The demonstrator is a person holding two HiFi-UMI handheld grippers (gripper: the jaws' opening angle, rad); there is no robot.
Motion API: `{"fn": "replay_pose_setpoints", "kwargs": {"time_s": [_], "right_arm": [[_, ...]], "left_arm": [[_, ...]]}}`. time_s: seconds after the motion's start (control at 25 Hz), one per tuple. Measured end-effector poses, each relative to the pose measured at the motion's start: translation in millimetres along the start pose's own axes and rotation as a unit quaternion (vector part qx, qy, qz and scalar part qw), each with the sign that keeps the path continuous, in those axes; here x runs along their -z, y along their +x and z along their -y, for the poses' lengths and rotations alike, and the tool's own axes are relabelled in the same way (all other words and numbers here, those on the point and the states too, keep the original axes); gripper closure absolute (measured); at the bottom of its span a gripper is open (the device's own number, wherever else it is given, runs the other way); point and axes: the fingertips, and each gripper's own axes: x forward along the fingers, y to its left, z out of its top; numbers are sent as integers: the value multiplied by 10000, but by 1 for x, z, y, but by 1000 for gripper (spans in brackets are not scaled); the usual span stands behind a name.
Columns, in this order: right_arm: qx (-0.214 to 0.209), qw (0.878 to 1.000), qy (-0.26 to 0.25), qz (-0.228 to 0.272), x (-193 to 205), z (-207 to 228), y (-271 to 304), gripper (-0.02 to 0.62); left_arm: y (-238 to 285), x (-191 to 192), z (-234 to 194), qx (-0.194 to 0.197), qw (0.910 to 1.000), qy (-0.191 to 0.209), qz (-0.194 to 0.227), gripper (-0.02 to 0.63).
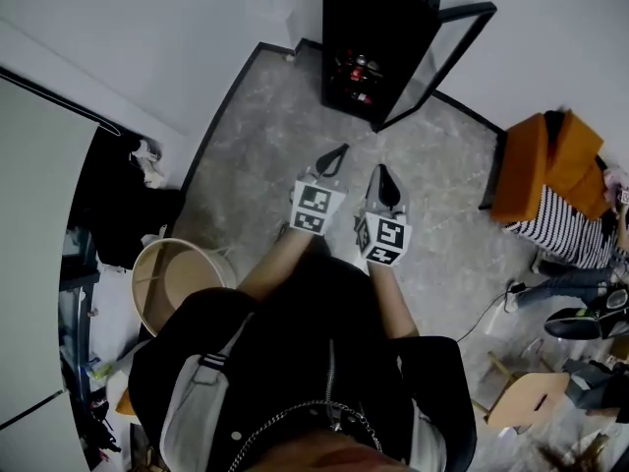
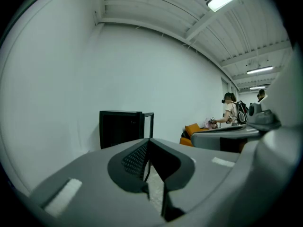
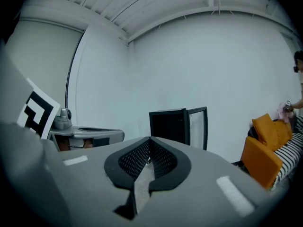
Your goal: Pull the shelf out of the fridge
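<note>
**First speaker:** What fills the head view?

**Second speaker:** A grey speckled floor (image 1: pixel 285 136) bounded by white walls. It is seen from above a person in a black jacket. Both of the person's forearms reach forward, side by side and close together.

**First speaker:** Where is the fridge?

**Second speaker:** A small black fridge (image 1: pixel 378 37) stands against the far wall, straight ahead of the grippers and well apart from them. Its glass door (image 1: pixel 447 57) hangs open to the right. Small reddish items show inside, but the shelf is too small to make out.

**First speaker:** And off to the side?

**Second speaker:** An orange armchair (image 1: pixel 536 165) sits at the right.

**First speaker:** How are the grippers held?

**Second speaker:** The left gripper (image 1: pixel 343 149) and the right gripper (image 1: pixel 382 171) are grey with black jaws. Each carries a cube of square markers. Both point almost level toward the fridge. In each gripper view the jaws meet at their tips, with nothing between them.
</note>
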Motion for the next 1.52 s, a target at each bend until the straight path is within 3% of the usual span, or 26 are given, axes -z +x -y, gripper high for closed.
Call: {"fn": "replay_pose_setpoints", "kwargs": {"time_s": [0.44,0.8,1.2,1.52], "right_arm": [[231,9997,-94,18,-11,-19,53,594],[279,9995,-120,-95,-13,-12,81,594],[52,9999,3,-134,-17,-2,137,594],[-129,9999,45,-99,-37,32,197,594]], "left_arm": [[25,-8,-52,211,9997,-79,41,595],[52,-8,-69,255,9995,-174,8,595],[94,-9,-99,85,9998,-127,-121,595],[159,-20,-116,-21,9997,-38,-232,595]]}}
